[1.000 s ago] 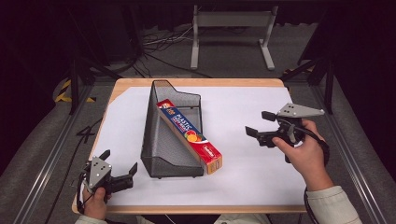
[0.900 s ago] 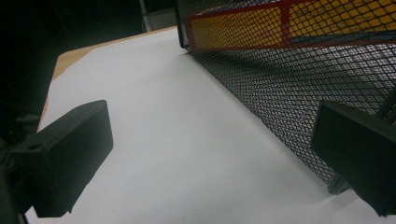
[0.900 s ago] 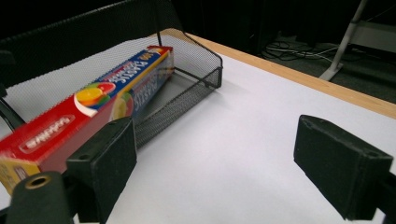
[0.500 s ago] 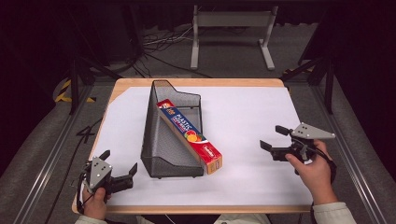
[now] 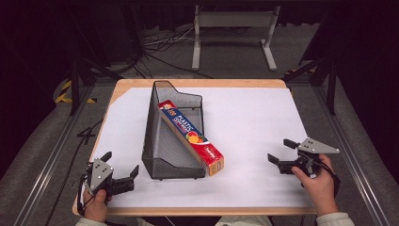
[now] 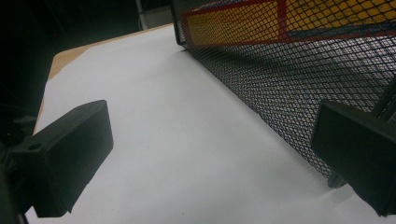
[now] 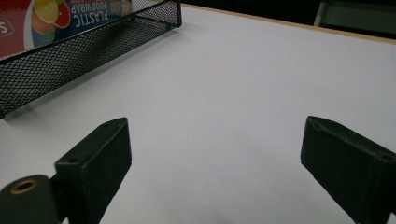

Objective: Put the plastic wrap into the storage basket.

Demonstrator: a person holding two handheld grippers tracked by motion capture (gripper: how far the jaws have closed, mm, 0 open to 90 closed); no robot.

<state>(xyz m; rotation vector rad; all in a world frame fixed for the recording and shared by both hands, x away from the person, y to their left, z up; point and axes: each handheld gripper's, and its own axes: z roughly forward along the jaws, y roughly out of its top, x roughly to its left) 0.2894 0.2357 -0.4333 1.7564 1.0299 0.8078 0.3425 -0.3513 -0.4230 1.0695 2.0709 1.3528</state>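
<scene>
A black wire-mesh file holder [image 5: 164, 136] stands in the middle of the white table. A long red, blue and orange plastic food wrap box [image 5: 190, 136] leans in it, its near end sticking out at the front right. My left gripper [image 5: 120, 170] rests open near the front left corner, just left of the holder's near end; its mesh wall [image 6: 299, 93] fills the upper right of the left gripper view. My right gripper [image 5: 282, 151] is open with nothing between its jaws at the front right, well clear of the box [image 7: 60, 18].
The white sheet covers a wooden table [image 5: 197, 83] whose edge shows at the back and front. A metal stand [image 5: 233, 28] and cables lie on the floor beyond the far edge. Rails run along both sides.
My right gripper has drawn back toward the front right edge of the table and lowered. The left gripper, holder and box have stayed still.
</scene>
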